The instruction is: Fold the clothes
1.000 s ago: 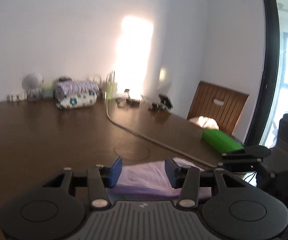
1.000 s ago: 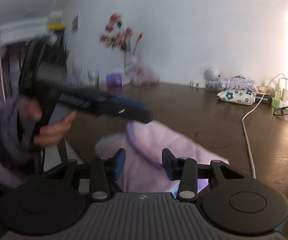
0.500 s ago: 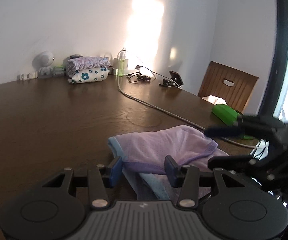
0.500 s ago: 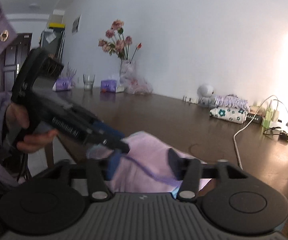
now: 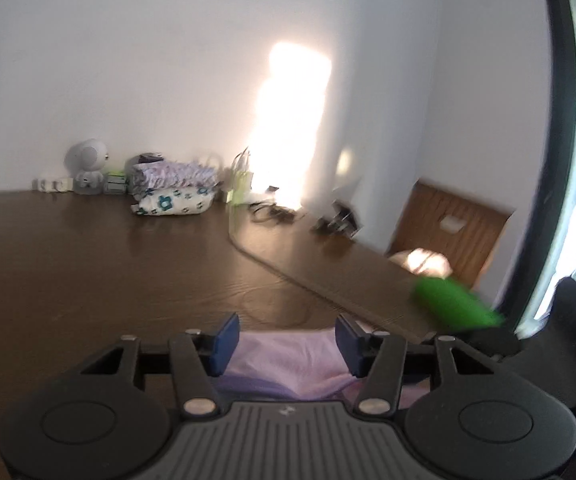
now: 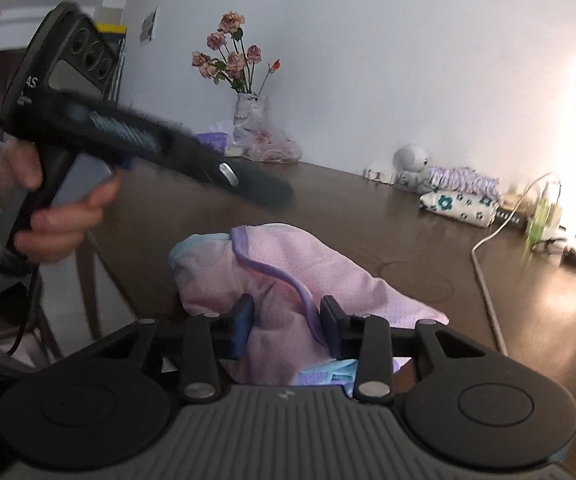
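A pink-lilac mesh garment (image 6: 288,276) with a purple trim lies bunched on the dark wooden table (image 6: 368,208), with a light blue layer under it. My right gripper (image 6: 286,320) is open, its jaws low on either side of the cloth's near part. My left gripper (image 5: 286,338) is open and empty above the near end of the same garment (image 5: 288,360). In the right wrist view the left gripper's body (image 6: 136,140) hangs blurred above the cloth's left end, held by a hand.
Folded clothes (image 5: 174,196) are stacked at the table's far edge beside a small white robot figure (image 5: 88,164). A grey cable (image 5: 288,276) crosses the table. A green object (image 5: 452,300) and a wooden chair (image 5: 452,232) are at right. A flower vase (image 6: 250,120) stands far left.
My left gripper has lifted away from the cloth and tilted up, so less of the garment shows between its jaws. My right gripper has lowered onto the cloth with jaws open.
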